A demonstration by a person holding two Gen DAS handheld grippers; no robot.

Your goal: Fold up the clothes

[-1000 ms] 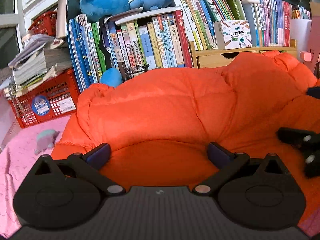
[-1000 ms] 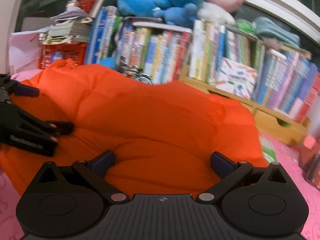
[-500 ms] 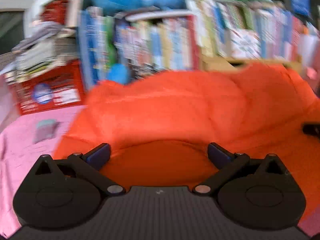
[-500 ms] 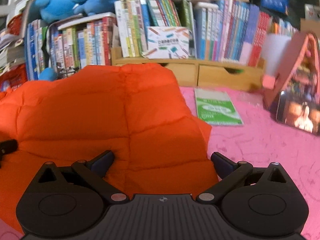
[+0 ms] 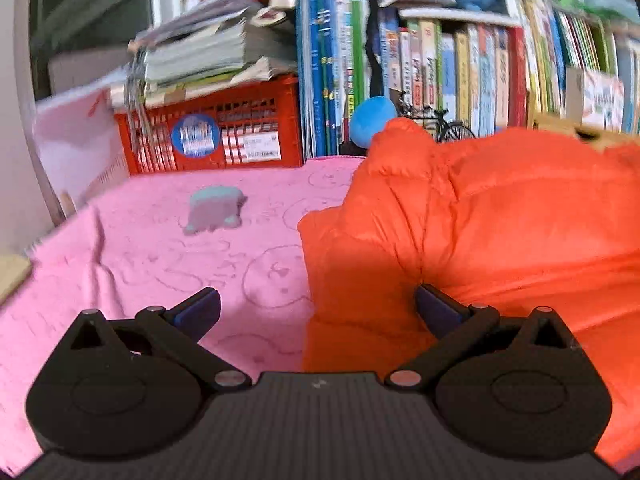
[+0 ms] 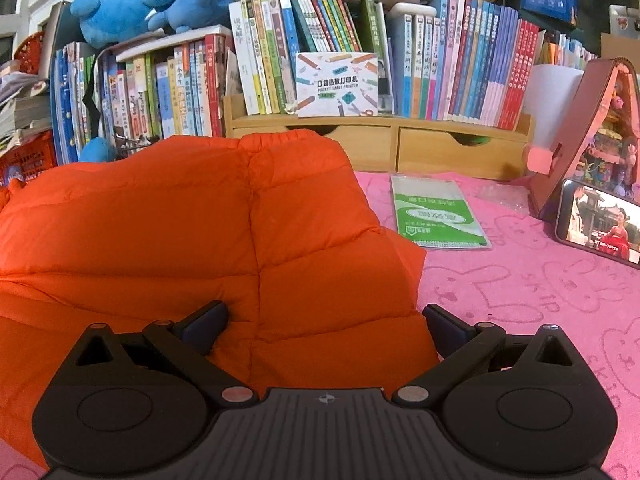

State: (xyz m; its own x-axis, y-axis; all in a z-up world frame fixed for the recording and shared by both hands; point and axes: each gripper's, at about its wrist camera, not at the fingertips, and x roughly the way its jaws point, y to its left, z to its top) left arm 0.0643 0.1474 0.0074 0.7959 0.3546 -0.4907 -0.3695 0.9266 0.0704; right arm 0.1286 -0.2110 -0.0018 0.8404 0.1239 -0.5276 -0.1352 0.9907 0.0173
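Even indoor light; left view smeared, right view sharp

We see motion blur across the left wrist view, worst on the books (image 5: 460,68) along the upper right of the frame, and a soft shadow on the orange jacket (image 5: 500,220) ahead of the left claw (image 5: 316,308). Our right wrist view is crisp, with readable book spines (image 6: 460,60). Both frames bow strongly at the edges, with dark corners.

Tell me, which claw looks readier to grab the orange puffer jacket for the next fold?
Probably the left claw: it is open astride the orange puffer jacket edge. The right claw, also open, sits over the jacket's broad panel.
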